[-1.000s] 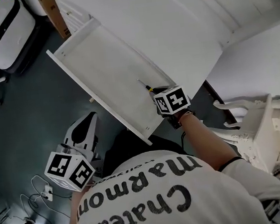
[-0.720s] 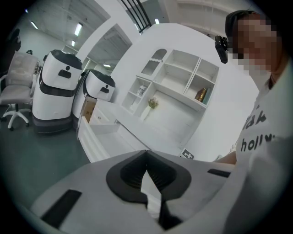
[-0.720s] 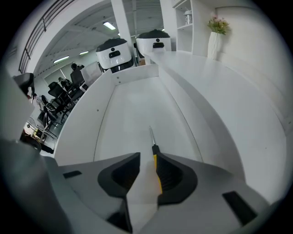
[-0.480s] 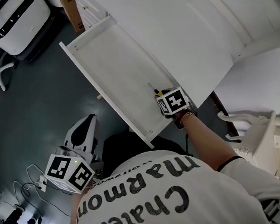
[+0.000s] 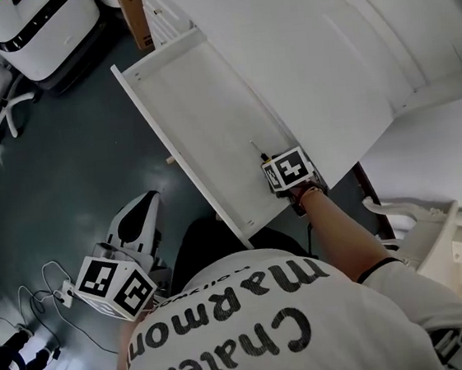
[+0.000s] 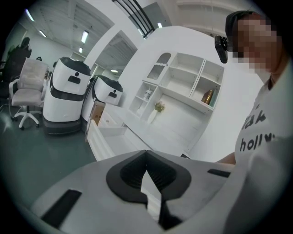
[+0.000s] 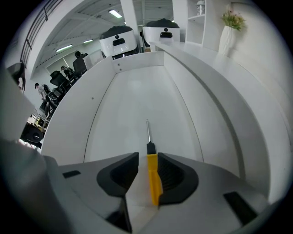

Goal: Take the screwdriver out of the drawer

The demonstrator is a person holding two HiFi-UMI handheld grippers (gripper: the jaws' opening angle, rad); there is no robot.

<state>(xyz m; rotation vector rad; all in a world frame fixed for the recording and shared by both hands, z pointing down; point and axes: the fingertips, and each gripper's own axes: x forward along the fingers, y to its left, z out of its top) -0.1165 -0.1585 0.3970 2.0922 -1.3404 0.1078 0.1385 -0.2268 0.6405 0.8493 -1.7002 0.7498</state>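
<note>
My right hand-held gripper (image 7: pixel 147 161) sits open astride the yellow handle of the screwdriver (image 7: pixel 154 180), which lies on the floor of the drawer (image 7: pixel 114 91) at lower centre of the right gripper view; the handle hugs one pad, so I judge an uneven squeeze could roll it sideways, or tilt it on lifting; my left hand-held gripper (image 6: pixel 146 155) is closed on nothing.

R gripper (image 7: pixel 147 160) out fwd, jaws apart; L gripper (image 6: pixel 146 157) held low, jaws together
</note>
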